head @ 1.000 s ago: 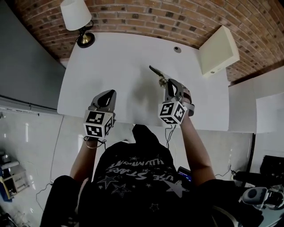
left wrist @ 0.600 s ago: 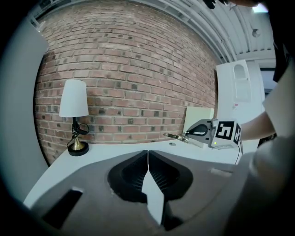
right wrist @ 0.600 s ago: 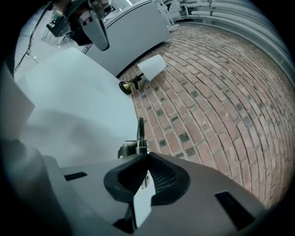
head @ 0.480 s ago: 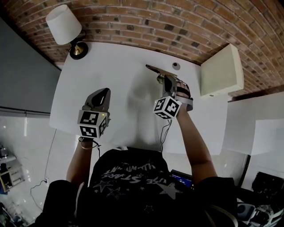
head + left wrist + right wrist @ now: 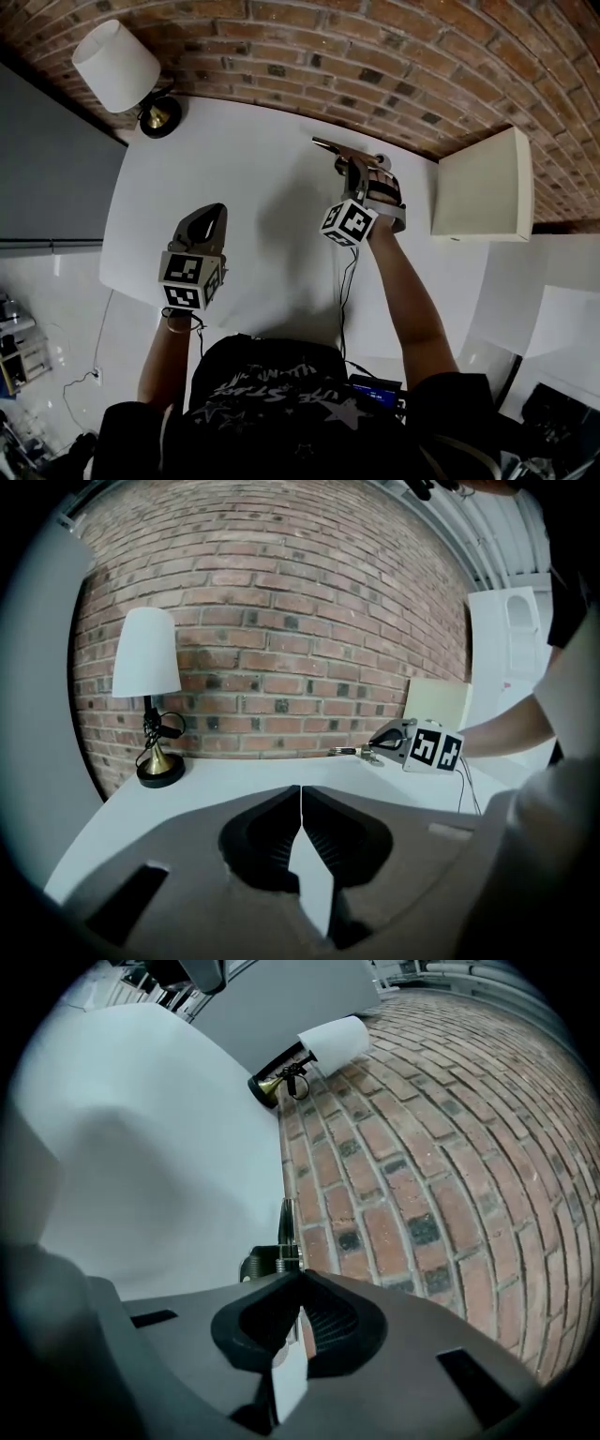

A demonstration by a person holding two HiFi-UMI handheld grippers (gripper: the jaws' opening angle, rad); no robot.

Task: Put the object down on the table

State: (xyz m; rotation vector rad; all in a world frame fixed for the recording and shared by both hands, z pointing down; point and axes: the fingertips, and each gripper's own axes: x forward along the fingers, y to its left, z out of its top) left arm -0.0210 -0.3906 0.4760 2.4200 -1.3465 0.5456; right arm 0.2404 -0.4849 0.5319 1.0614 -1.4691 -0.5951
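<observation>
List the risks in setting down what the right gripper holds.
1. The right gripper is shut on just one end of the slim metal object, so the long free end may swing or land unevenly on release.
2. The object is close to the brick wall, near the far edge of the table. Its tip might knock the wall or slip off that edge.

The slim metal object (image 5: 287,1227) has its near end hidden behind the closed jaws of the right gripper (image 5: 300,1283), with a dark clip-like part (image 5: 258,1265) only half showing. From the head view it is too small to identify, and whether it touches the table (image 5: 234,187) cannot be told
</observation>
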